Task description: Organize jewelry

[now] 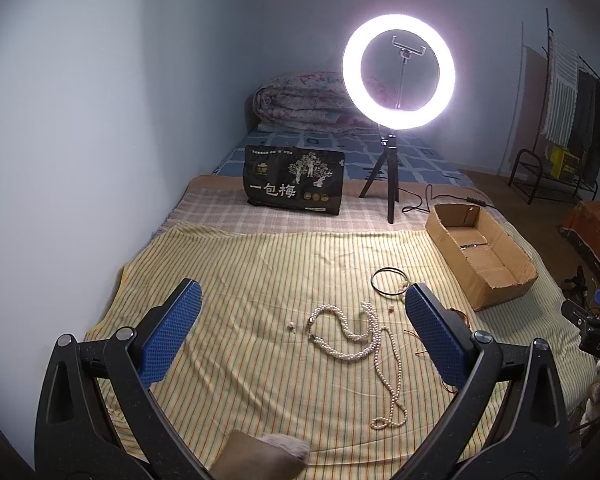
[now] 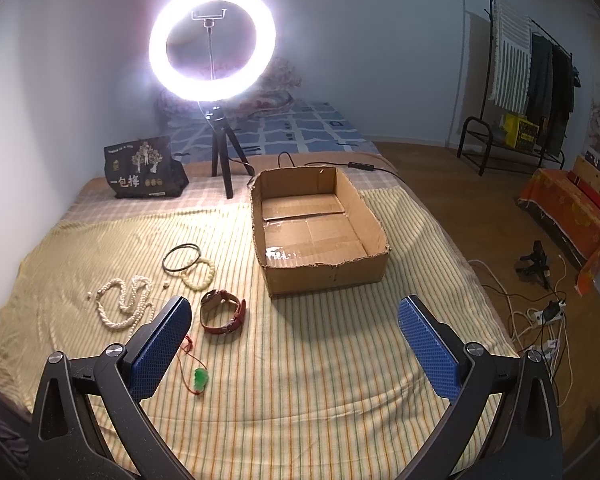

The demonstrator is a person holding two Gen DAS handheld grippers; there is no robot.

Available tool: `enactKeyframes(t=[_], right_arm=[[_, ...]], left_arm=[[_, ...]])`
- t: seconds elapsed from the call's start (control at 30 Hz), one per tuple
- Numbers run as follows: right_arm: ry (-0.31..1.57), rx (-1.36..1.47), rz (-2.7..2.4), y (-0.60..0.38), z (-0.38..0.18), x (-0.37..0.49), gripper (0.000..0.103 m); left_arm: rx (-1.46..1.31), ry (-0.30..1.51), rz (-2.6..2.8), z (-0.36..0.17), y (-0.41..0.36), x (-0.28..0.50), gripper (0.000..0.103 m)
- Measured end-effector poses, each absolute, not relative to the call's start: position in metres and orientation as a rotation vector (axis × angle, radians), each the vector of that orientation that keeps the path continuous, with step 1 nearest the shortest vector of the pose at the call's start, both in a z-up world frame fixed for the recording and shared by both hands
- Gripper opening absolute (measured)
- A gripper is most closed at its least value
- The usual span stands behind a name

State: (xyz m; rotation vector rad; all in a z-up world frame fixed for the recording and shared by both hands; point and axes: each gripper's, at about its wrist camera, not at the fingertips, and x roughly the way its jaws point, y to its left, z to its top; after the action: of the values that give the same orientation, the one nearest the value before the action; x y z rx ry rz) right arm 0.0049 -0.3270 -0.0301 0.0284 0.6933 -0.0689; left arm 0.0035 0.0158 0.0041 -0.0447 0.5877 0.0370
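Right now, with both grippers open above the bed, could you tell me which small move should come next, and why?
Probably lower the right gripper leftward onto the red-strapped watch. Both the right and the left gripper are open and hold nothing, the cardboard box holds no jewelry, and the watch lies nearest the right gripper's fingers, apart from the pearl necklaces.

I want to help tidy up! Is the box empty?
Empty. The right wrist view shows only the box's bare taped floor; nothing lies in it.
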Motion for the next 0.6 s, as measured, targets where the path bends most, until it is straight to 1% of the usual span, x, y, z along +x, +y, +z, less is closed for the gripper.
enactKeyframes(t=[0.27,0.47,0.5,0.6], right_arm=[[0.736,-0.001,-0.061,-0.327,-0.039,0.011,0.102],[0.829,-0.041,-0.005,-0.321,-0.061,0.018,0.102],[0.849,-0.052,0.009,-0.32,-0.066,0.02,0.102],[0.881,-0.087,0.054,-0.314,-0.076,0.021,0.102]], left_arm=[[-0.087,0.653,0.04,-0.009,0.037,0.02,0.103],[-0.096,0.714,0.016,-0.024,0.044,0.027,0.103],[-0.097,0.721,0.007,-0.026,0.044,0.027,0.103],[-0.095,0.753,-0.034,-0.03,0.04,0.03,0.097]])
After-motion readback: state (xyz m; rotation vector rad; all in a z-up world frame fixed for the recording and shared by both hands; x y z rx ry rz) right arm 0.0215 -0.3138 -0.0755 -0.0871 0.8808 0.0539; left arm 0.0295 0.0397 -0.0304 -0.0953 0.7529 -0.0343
